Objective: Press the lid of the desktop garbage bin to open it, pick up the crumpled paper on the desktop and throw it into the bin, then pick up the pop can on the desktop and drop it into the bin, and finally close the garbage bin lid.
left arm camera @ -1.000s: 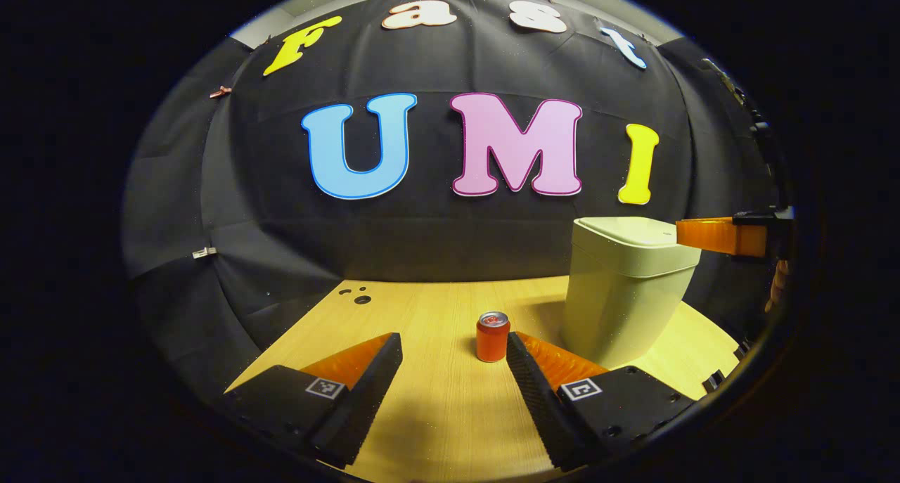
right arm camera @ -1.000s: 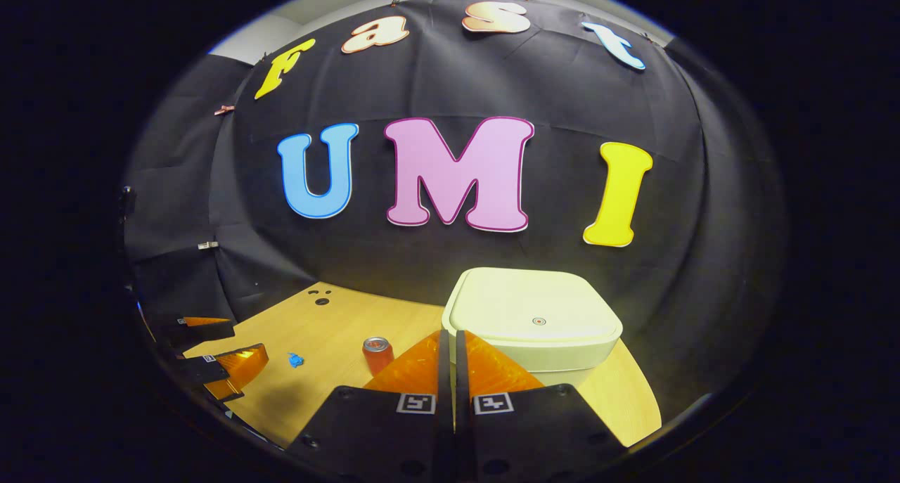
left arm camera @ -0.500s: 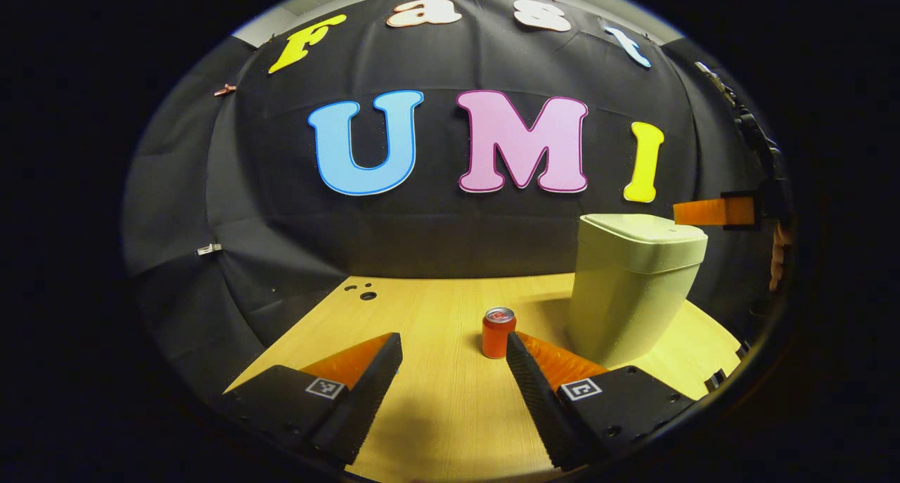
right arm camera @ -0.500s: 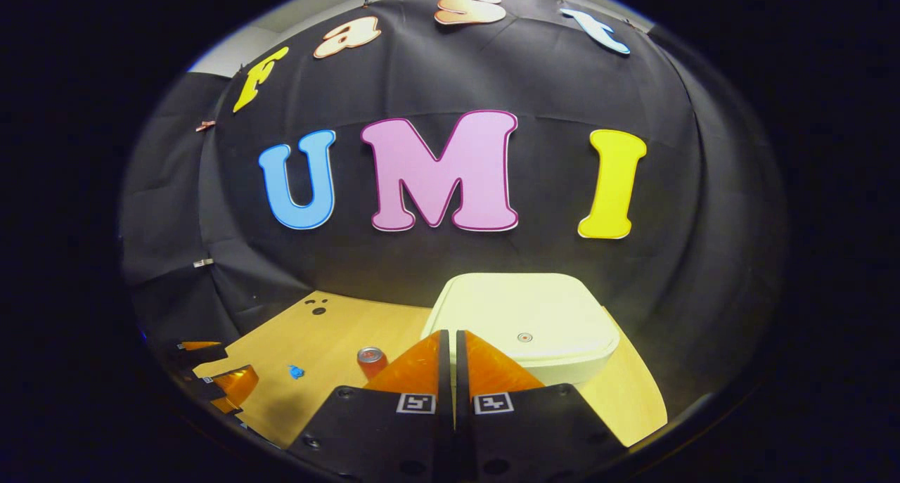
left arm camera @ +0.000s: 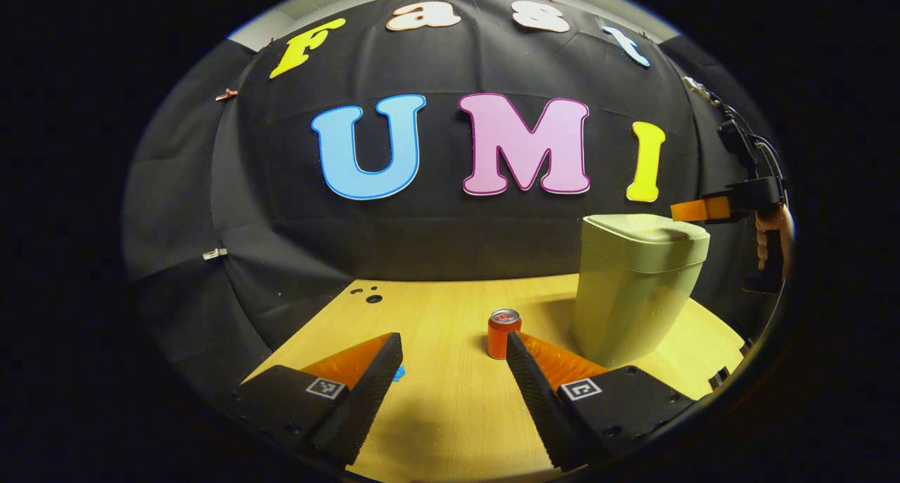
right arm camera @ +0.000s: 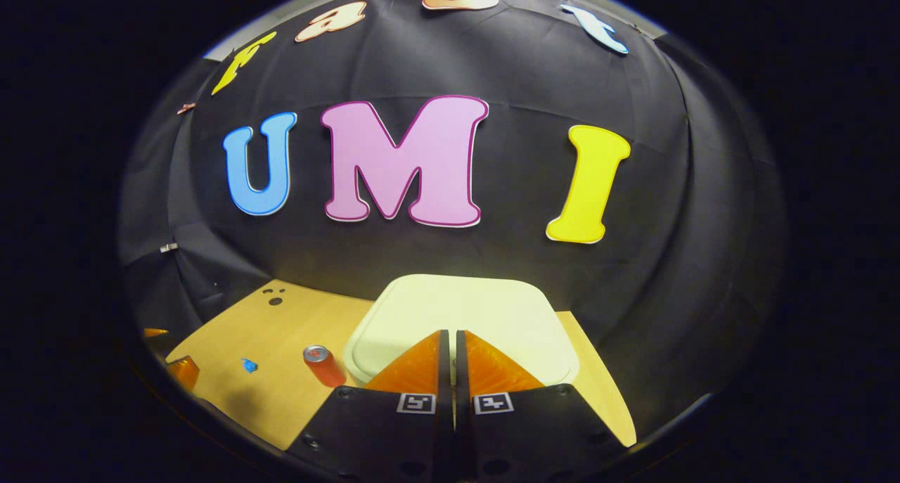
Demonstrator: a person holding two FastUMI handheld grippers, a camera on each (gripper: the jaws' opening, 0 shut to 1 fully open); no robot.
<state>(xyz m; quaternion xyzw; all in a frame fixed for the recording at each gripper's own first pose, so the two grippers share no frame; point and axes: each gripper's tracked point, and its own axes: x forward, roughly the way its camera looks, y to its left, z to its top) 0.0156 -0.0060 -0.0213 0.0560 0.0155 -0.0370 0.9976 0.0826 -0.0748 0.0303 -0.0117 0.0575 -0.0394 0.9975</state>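
Hovering low over the near edge of the wooden table (left arm camera: pixel 450 413), left gripper (left arm camera: pixel 453 342), jaws spread wide with nothing between them. Standing upright just ahead of its right finger, toward the middle of the table, pop can (left arm camera: pixel 504 333); touching that fingertip or merely lined up behind it, cannot tell. Peeking out from behind the left fingertip, near the table's near-left part, small blue crumpled paper (left arm camera: pixel 399 372), lying on the wood. Sitting toward the table's right side, pale garbage bin (left arm camera: pixel 633 293), its lid (left arm camera: pixel 647 228) lying flat and closed. Reaching in from the right at lid height, right gripper (left arm camera: pixel 676 211), with a hand (left arm camera: pixel 772 233) wrapping its handle below.

Looking down along the right gripper (right arm camera: pixel 450 337) in the right gripper view, jaws pressed together with nothing between them, tips hanging over the near part of the closed lid (right arm camera: pixel 464 314); whether pressing on the lid or hovering just above it, cannot tell. Standing left of the bin on the table (right arm camera: pixel 295 398), pop can (right arm camera: pixel 322 364), leaning in the fisheye. Lying farther left, well apart from the can, crumpled paper (right arm camera: pixel 248 365). Showing at the far-left corner of the table, a few dark holes (right arm camera: pixel 273 298) in the wood.
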